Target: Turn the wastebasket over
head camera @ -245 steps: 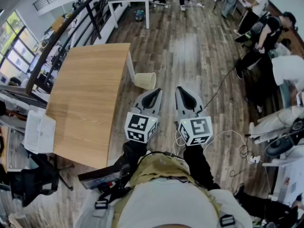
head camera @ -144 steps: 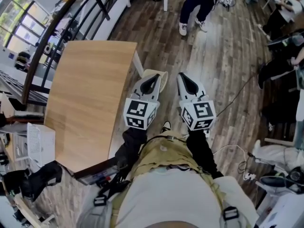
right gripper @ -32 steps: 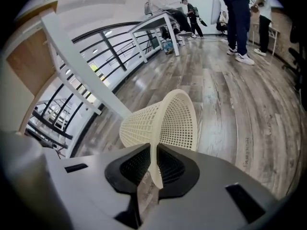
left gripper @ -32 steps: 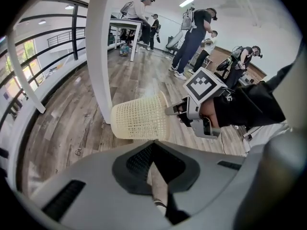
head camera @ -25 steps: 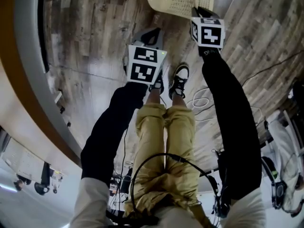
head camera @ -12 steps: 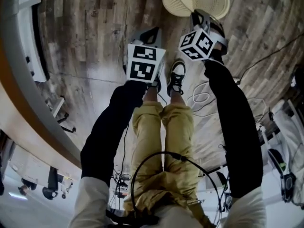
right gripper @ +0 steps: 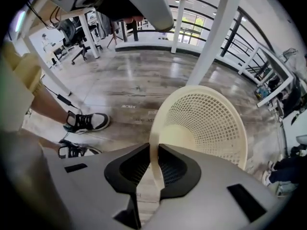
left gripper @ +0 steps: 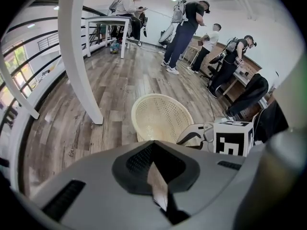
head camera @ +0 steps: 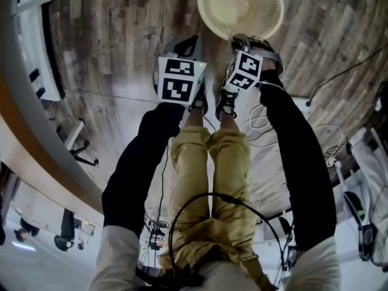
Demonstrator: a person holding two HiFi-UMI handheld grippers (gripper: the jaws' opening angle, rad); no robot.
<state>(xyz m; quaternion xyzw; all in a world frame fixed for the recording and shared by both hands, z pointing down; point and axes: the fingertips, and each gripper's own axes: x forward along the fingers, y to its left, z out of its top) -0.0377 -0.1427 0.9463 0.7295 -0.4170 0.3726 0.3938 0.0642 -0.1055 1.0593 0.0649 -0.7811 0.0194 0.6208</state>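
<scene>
The cream lattice wastebasket stands on the wooden floor with its mouth facing up at me. My right gripper points steeply down at its near rim. In the right gripper view the rim runs between the two pads of the right gripper, which touch it on both sides while the jaws are opening. My left gripper hangs to the left of the basket, apart from it, shut and empty. The left gripper view shows the wastebasket beyond the left gripper, with the right gripper at its rim.
A white table leg stands left of the basket. My shoes are just behind the grippers, with white cable on the floor to their right. The table edge curves along the left. Several people stand far off.
The right gripper has rolled and come down and left with the basket's rim. The basket has gone from showing its side wall to standing mouth up. The left gripper has barely shifted.
</scene>
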